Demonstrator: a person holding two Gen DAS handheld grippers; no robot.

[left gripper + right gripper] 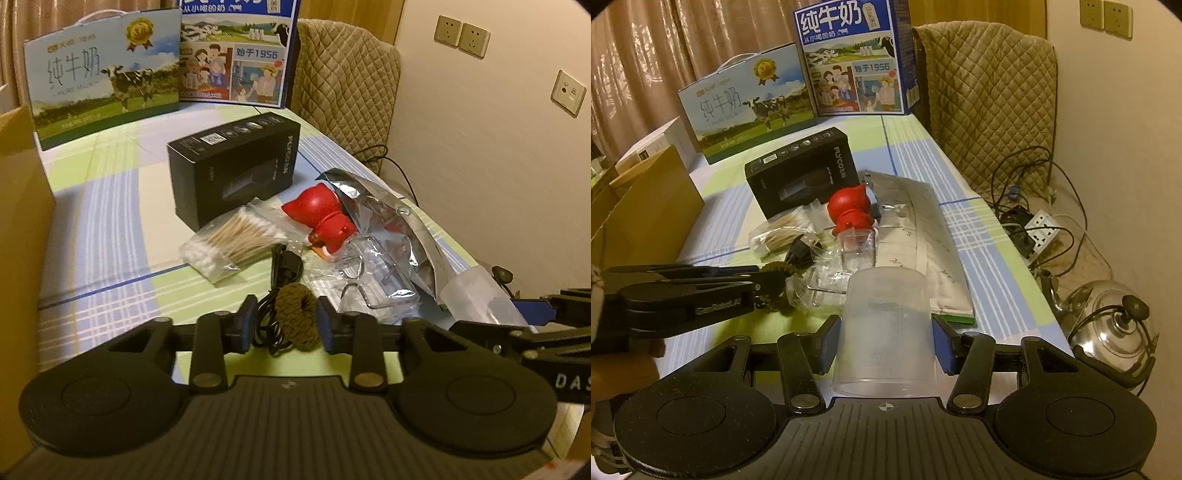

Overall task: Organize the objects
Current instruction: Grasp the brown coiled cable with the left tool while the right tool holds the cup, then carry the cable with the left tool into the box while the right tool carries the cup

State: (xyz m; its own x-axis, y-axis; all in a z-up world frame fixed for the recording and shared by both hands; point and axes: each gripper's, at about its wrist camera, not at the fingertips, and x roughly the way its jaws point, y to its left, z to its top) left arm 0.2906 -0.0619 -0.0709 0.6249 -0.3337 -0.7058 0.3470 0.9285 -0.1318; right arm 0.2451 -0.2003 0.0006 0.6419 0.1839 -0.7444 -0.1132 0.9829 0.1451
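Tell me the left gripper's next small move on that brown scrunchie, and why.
Probably finish closing, then lift straight up. The left gripper has the brown scrunchie between its fingers, but a gap shows on one side. The black cable lies against it, so a slow lift should avoid dragging that along. The right gripper already holds the clear cup.

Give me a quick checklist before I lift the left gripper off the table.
1. Right gripper clamped on the clear cup, pads on both sides: ok.
2. Brown hair tie between the left gripper's fingers: ok.
3. Left pads pressing on the hair tie: cannot tell.
4. Black cable clear of the left jaws: not ok, its loops lie between one finger and the hair tie.
5. Red figurine and cotton swab bag clear of the left fingers: ok.
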